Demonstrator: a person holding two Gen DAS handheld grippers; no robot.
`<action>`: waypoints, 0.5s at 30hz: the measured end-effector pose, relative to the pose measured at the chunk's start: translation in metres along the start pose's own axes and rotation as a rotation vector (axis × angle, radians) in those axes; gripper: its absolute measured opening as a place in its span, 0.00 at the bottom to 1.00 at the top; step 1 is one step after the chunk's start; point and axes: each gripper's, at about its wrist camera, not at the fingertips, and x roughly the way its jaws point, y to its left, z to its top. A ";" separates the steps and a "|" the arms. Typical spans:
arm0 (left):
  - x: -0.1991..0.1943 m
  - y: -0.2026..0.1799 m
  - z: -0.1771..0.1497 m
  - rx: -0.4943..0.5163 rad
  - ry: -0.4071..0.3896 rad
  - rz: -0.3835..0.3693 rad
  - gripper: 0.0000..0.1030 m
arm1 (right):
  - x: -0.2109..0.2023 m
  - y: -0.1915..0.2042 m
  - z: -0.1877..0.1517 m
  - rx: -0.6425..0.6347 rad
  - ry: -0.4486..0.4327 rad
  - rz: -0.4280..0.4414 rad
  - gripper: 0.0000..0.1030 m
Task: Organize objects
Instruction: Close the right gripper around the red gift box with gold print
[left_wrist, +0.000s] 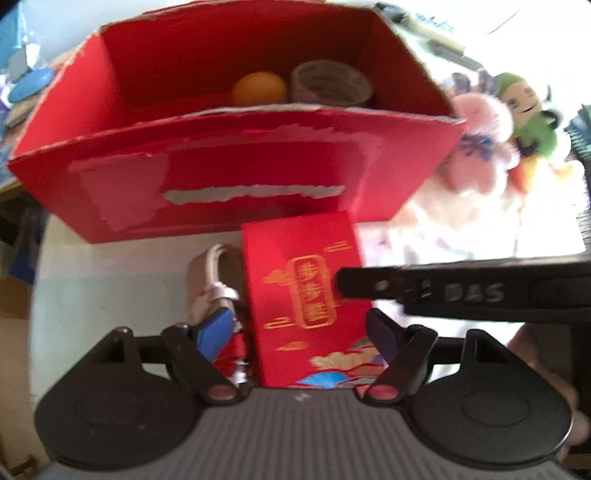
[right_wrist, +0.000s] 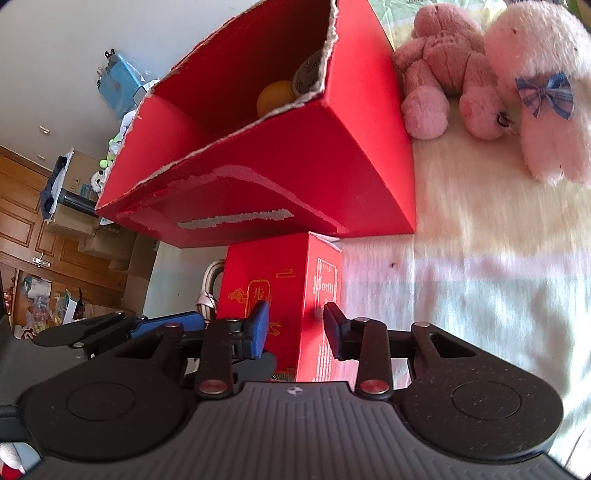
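Note:
A small red gift box with gold print stands between both grippers, just in front of a big open red carton. My left gripper has its blue fingers on either side of the small box, and a silver padlock sits by its left finger. My right gripper is shut on the small red box, its arm crossing the left wrist view. The carton holds an orange ball and a tape roll.
Pink plush toys lie on the pale cloth to the right of the carton. A green-clad doll sits beyond them. Wooden cabinets and clutter stand at the left.

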 end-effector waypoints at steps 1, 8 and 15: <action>-0.001 0.000 0.000 0.000 -0.004 -0.035 0.77 | 0.000 0.000 -0.001 -0.004 0.000 -0.003 0.36; -0.013 0.006 -0.002 0.035 -0.046 0.008 0.77 | -0.005 -0.007 -0.003 0.016 -0.008 -0.011 0.36; -0.012 0.022 -0.004 -0.039 -0.049 -0.122 0.77 | -0.003 -0.006 -0.004 0.020 -0.005 0.017 0.35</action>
